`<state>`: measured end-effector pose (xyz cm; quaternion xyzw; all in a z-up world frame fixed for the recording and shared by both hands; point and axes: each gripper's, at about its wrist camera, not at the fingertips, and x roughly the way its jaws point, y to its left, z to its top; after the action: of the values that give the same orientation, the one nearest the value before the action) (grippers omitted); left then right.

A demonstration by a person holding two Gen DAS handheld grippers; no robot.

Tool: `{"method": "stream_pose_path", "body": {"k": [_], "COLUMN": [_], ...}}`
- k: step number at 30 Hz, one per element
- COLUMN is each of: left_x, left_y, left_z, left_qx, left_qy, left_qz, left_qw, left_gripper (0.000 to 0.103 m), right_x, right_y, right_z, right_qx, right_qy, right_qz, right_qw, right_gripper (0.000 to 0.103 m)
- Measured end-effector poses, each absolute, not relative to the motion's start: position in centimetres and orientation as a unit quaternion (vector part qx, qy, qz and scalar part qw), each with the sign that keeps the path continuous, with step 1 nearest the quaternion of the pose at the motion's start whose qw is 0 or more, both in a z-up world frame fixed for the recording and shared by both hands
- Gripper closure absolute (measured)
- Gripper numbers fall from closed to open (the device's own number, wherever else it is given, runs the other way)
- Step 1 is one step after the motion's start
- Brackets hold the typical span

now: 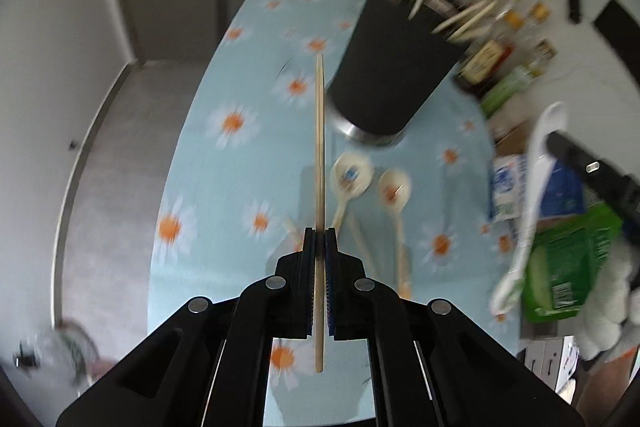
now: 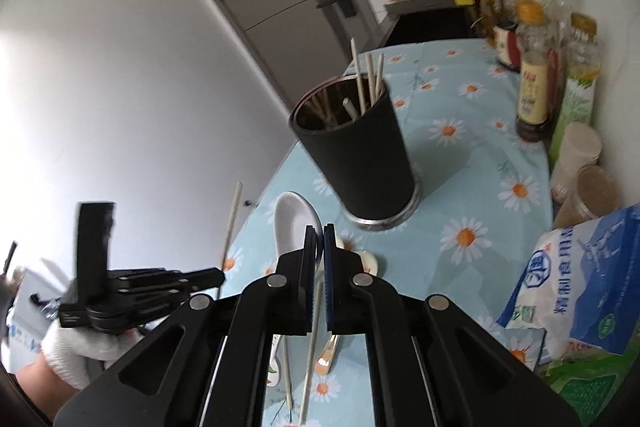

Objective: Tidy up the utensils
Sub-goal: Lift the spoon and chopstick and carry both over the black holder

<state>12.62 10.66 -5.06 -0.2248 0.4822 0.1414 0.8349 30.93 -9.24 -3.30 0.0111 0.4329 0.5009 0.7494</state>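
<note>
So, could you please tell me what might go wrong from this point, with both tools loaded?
1. The left tool pinches the chopstick near its lower half, so the long free end could swing and miss the black holder.
2. The right tool grips the white spoon by its bowl; that hold may slip.
3. The holder stands close to the cloth's edge, and a knock might tip it.

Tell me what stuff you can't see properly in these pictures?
- Bottle labels, left wrist view: blurred, unreadable.
- Black holder bottom inside, right wrist view: hidden by its wall.
- White spoon handle, right wrist view: hidden behind the right gripper.
- Chopstick middle, left wrist view: covered by the left gripper.
</note>
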Motion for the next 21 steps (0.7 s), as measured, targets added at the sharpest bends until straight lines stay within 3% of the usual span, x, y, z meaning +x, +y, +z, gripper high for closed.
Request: {"method": "stream_pose_path", "body": {"k": [21], "left_x": [21.1], "left_y": [15.1], "left_z": [6.9], "left_qx": [-0.176], "left_qy": [0.247], "left_qz": [-0.037], "left_qw": [0.952], "left_gripper": [0.099], "right_x": [34.9], "right_y": [-4.9], "right_z": [4.3], "right_qx": [0.039], "right_qy": [0.336], "right_qz": [0.376], "right_qw": [0.863], "right_gripper": [0.098]}}
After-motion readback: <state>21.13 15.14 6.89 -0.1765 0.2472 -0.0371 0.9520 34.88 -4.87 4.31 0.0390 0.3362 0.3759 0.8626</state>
